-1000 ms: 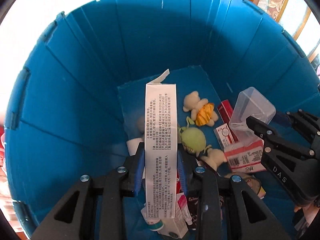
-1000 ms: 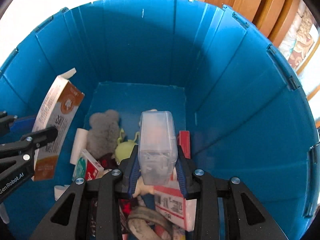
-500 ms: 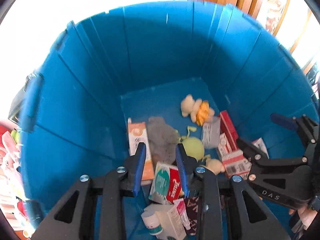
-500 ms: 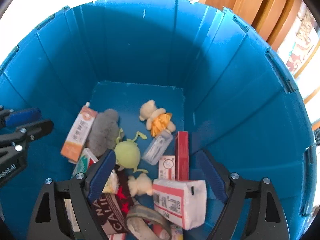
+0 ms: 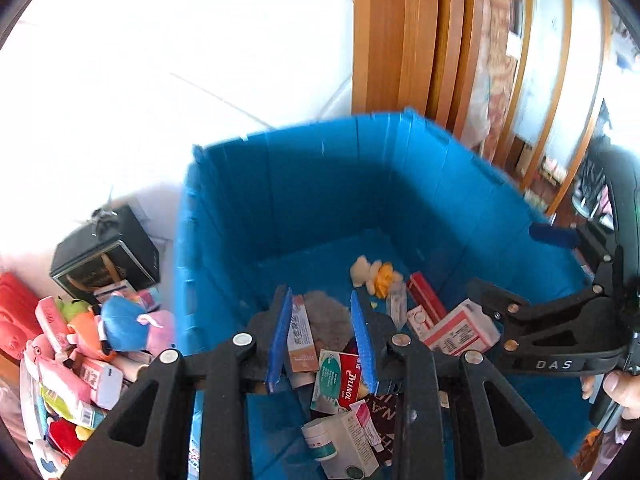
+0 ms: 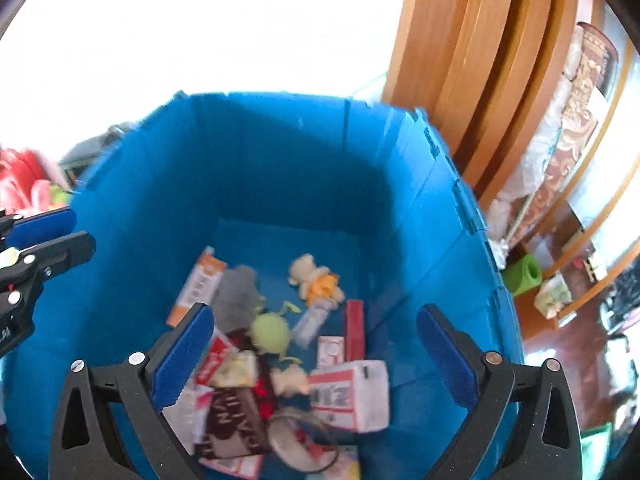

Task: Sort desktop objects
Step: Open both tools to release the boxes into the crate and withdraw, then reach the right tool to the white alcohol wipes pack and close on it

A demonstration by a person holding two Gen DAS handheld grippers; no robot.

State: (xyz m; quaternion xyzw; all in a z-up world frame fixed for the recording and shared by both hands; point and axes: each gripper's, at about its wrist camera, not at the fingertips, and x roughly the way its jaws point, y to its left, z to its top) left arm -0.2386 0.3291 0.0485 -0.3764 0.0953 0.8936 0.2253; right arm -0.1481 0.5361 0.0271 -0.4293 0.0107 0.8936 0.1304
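A deep blue bin (image 5: 320, 184) (image 6: 280, 168) holds sorted items. On its floor lie an orange-and-white box (image 5: 299, 334) (image 6: 198, 284), a clear plastic case (image 6: 312, 320), a grey plush (image 6: 238, 294), a green plush (image 6: 270, 332), a cream-and-orange plush (image 5: 376, 274) (image 6: 316, 280) and several medicine boxes. My left gripper (image 5: 322, 344) is open and empty above the bin's near side. My right gripper (image 6: 316, 356) is wide open and empty above the bin; it also shows in the left wrist view (image 5: 560, 328).
A pile of plush toys and small boxes (image 5: 80, 344) lies left of the bin, with a black box (image 5: 104, 252) behind it. Wooden panels (image 5: 400, 40) (image 6: 460, 60) stand behind the bin. A green roll (image 6: 524, 274) and clutter lie to the right.
The left gripper let go of the tall white box and the right let go of the clear case; both lie in the bin. Both grippers have lifted up and back.
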